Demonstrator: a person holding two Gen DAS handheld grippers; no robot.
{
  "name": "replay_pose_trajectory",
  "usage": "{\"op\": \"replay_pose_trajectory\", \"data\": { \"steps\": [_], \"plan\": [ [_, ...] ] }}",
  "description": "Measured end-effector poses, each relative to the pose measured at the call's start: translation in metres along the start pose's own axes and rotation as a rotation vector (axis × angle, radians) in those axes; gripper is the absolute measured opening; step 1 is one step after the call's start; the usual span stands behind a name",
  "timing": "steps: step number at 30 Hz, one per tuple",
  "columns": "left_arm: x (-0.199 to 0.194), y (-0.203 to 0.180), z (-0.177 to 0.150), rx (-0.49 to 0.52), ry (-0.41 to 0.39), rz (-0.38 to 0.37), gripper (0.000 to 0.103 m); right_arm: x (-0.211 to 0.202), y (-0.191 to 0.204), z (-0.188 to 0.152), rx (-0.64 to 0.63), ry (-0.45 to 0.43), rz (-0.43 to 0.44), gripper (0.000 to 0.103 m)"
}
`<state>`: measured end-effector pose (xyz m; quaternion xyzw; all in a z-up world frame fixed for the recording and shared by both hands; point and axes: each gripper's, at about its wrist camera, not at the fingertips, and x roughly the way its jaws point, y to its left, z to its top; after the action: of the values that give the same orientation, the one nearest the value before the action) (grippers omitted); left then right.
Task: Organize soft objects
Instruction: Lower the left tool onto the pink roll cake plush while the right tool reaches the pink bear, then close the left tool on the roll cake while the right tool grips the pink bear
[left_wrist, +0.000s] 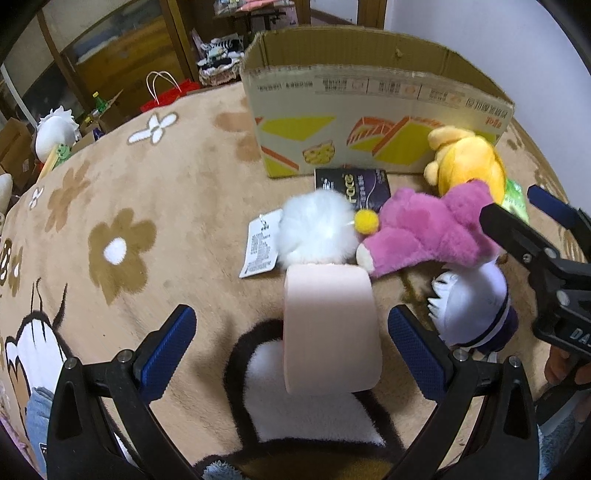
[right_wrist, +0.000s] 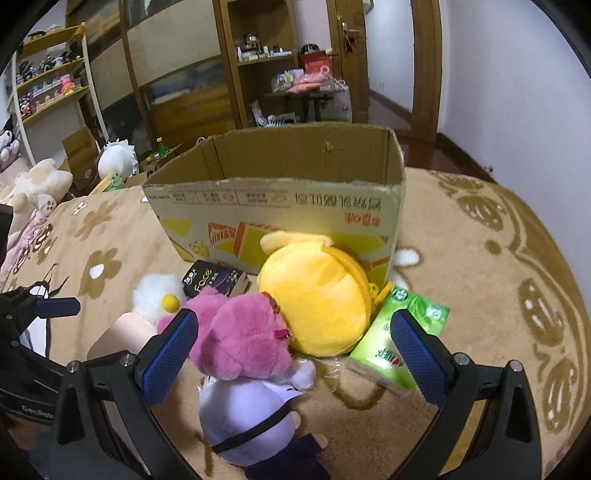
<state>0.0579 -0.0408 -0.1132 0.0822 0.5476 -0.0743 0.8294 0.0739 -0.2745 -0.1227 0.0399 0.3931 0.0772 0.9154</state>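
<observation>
Right wrist: fingers (right_wrist: 293, 354) spread wide, empty, straddling pink plush (right_wrist: 240, 332) for pickup; cardboard box (right_wrist: 280, 206) waiting at twelve o'clock; left fingers (left_wrist: 291, 354) likewise released.

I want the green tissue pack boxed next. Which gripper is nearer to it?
Right. The right gripper hangs open with its right finger just over the green tissue pack. The left gripper sits open around the pink roll, on the far side of the toy pile.
</observation>
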Motion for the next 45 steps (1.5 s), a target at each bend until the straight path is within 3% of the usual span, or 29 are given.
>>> {"op": "replay_pose_trajectory", "data": {
  "steps": [4,7,12,16,26,45],
  "plan": [
    [0.006,0.0,-0.001,-0.002,0.019,-0.011,0.103,0.002,0.005,-0.001,-0.006,0.007,0.016,0.103],
    [0.008,-0.001,-0.001,-0.005,0.026,-0.02,0.103,0.006,0.01,-0.002,-0.013,0.022,0.015,0.088],
    [0.016,-0.002,-0.002,-0.005,0.053,-0.019,0.098,0.014,0.014,-0.005,0.003,0.059,0.063,0.079],
    [0.017,-0.004,-0.004,0.0,0.066,-0.022,0.088,0.018,0.017,-0.005,0.017,0.075,0.097,0.071],
    [0.021,-0.008,-0.004,0.013,0.083,-0.081,0.05,0.028,0.03,-0.011,-0.011,0.113,0.105,0.069],
    [0.008,-0.008,-0.009,0.005,0.053,-0.051,0.045,0.023,0.031,-0.01,-0.017,0.091,0.096,0.063]
  ]
}}
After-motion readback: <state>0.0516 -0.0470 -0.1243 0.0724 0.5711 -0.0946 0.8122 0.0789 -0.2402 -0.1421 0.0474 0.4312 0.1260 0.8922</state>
